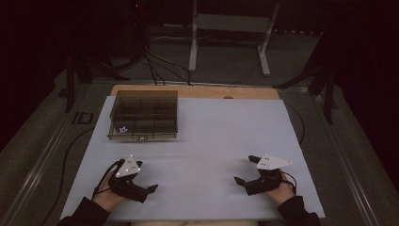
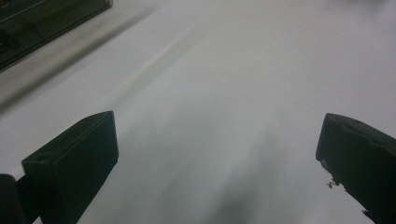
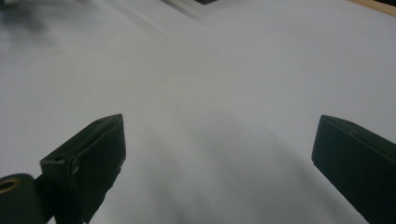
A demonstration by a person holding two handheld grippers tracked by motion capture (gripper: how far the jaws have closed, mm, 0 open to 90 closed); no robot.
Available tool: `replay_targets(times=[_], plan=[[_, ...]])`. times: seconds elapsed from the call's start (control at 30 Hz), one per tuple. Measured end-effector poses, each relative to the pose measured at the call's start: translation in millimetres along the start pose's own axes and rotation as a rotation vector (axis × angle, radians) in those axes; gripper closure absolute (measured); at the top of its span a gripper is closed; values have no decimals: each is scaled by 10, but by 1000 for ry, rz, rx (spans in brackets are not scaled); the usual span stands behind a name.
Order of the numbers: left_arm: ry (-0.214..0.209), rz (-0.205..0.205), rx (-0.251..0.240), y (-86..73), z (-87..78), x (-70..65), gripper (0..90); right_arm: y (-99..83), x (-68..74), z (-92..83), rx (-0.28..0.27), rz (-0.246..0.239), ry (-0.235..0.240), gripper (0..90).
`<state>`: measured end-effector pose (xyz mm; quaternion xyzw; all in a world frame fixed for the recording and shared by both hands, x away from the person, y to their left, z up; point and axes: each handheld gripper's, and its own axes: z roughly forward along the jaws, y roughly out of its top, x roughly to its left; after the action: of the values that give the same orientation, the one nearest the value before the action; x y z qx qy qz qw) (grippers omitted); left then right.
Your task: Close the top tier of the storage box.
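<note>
I start with the white surface [image 1: 211,141], which is bare across most of its width; at its far left corner sits the smoky see-through organiser box [image 1: 143,114], divided into compartments, upright and square to the edge. In its near-left compartment I can make out one small purple-and-white star-shaped piece [image 1: 123,130]; the other compartments look empty to me, though the tinted walls and dim light make that hard to confirm. Both of my tools sit low at the near edge, well apart from each other and from the box. The left hand-held gripper [image 1: 149,189] is released, its jaws spread wide with nothing but white surface between them in the left gripper view, where a corner of the box shows at upper left. The right hand-held gripper [image 1: 244,168] is likewise released and empty, jaws wide over bare surface in its own view. My reading is that the work stands either at its very start or at its close: I see no loose item left on the surface to collect, so whatever remains would concern the box or the piece inside it.
</note>
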<state>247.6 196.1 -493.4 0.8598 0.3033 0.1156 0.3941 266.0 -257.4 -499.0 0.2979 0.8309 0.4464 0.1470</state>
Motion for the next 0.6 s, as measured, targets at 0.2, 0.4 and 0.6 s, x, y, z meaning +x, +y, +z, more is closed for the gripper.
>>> replay_targets(times=[0.2, 0.4, 0.6], plan=[[-26, 30, -20, 86, -73, -46, 0, 4, -1, -1, -3, 2, 2, 29], [-75, 29, -59, 178, -139, -71, 0, 9, 3, -10, -9, 1, 2, 29], [-83, 27, -70, 245, -144, -79, 0, 17, 9, -10, -9, 1, 3, 29]])
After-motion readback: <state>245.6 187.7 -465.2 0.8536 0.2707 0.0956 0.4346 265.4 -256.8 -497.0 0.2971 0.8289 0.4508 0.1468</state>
